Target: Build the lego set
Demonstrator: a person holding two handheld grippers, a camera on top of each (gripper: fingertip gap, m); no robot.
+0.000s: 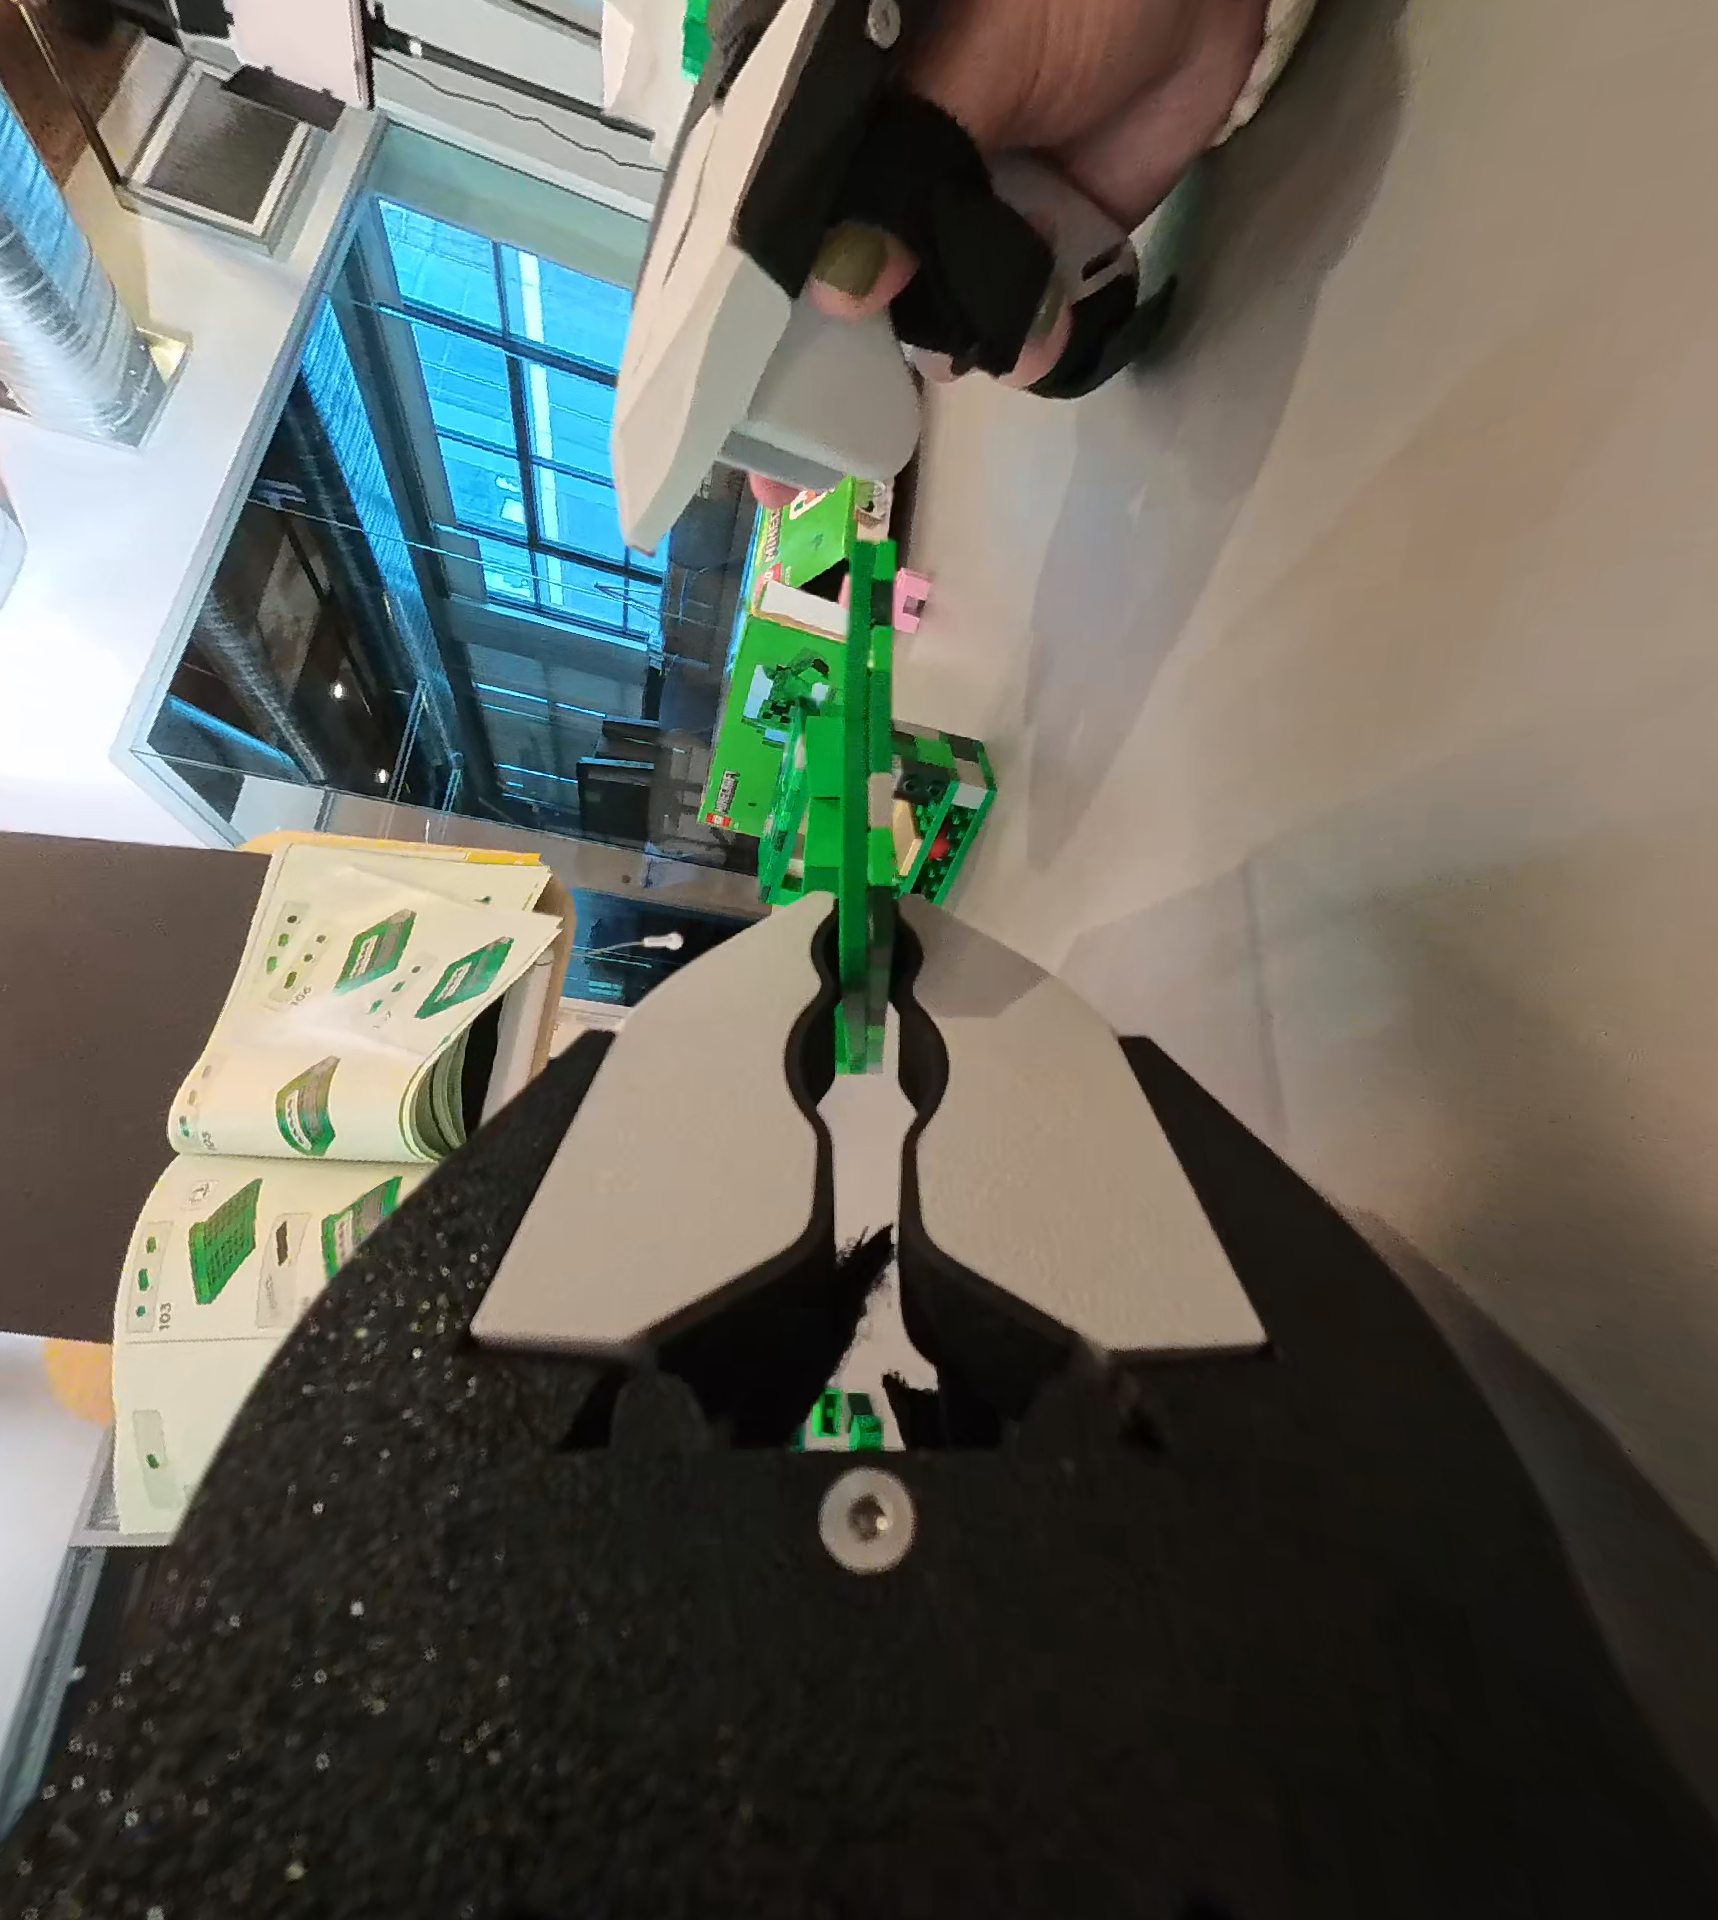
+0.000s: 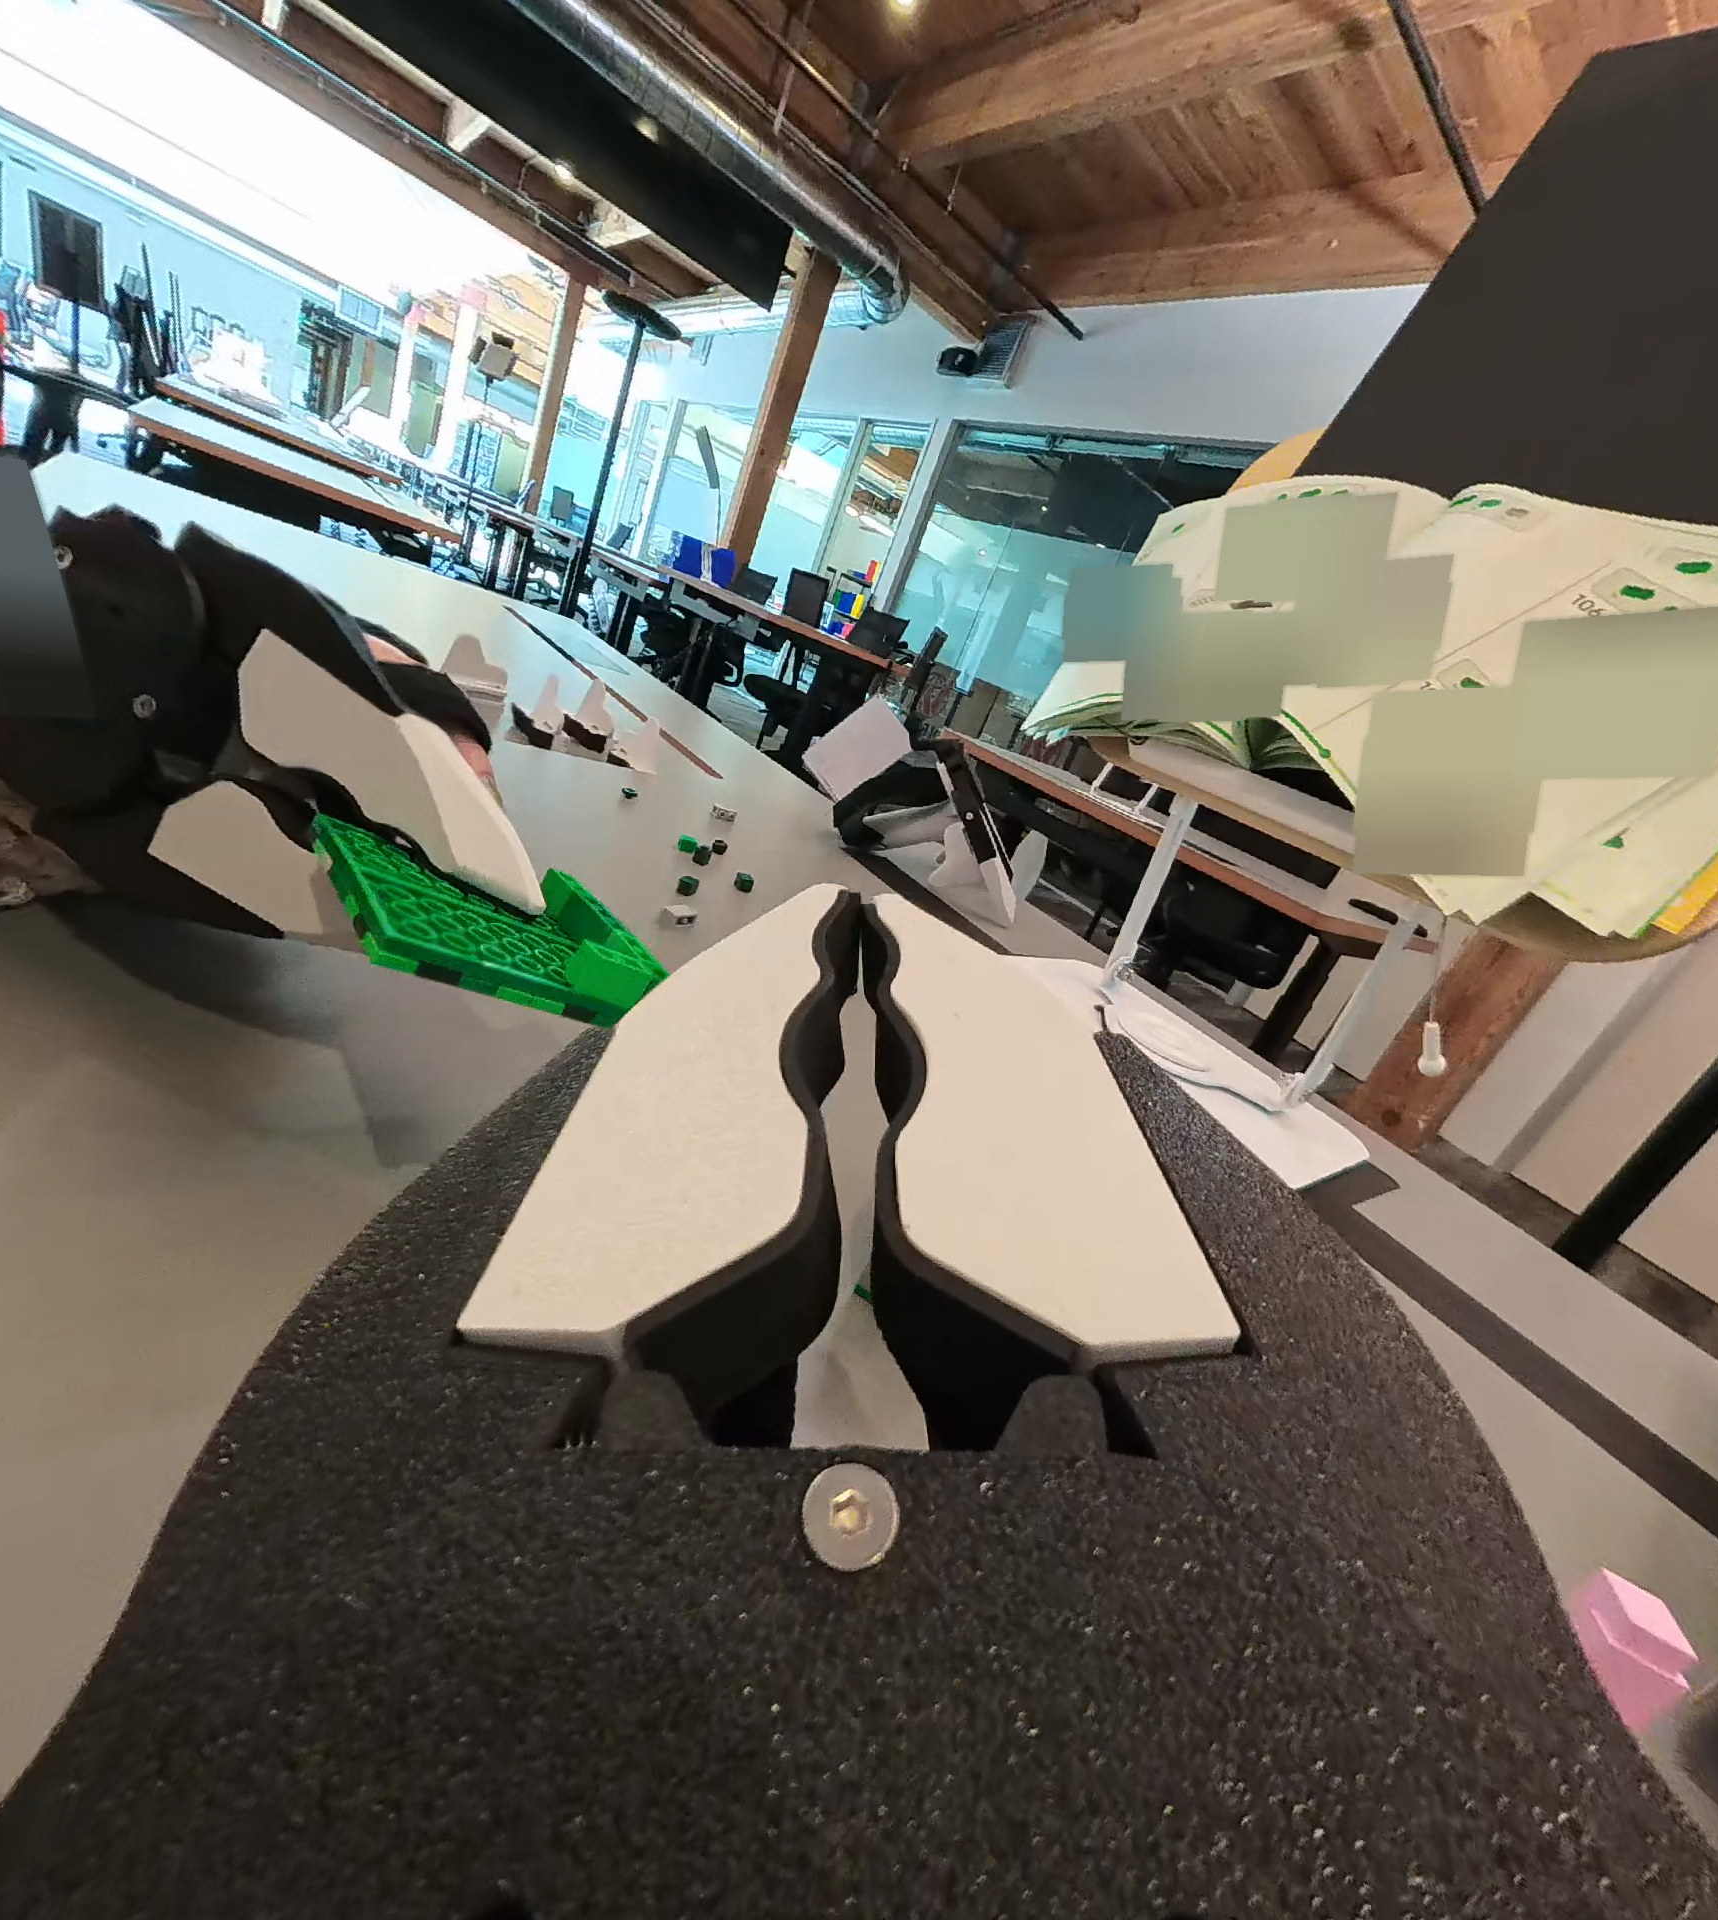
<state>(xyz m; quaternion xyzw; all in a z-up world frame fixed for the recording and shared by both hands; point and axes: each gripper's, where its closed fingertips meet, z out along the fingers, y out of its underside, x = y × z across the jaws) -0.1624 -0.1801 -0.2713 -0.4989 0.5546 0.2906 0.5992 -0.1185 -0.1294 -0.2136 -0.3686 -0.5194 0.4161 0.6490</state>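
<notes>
Your left gripper is clamped on a green lego plate, which you hold edge-on to its own camera so that it runs straight out between the two white fingers. From the right wrist view the same plate shows its underside, tilted, with a few green bricks fixed along its far edge, and it hangs just above the grey table without touching it. Your right gripper is squeezed together with nothing between its fingers; in the left wrist view it sits farther off, above the plate, with your hand around its black strap. Beyond the plate in the left wrist view stands a partly built green model on the table, with the green lego box behind it and a small pink piece near it. Loose small pieces, dark green and grey, lie scattered on the table past the plate in the right wrist view. The open instruction booklet rests on a white stand to the side, well apart from the plate.
</notes>
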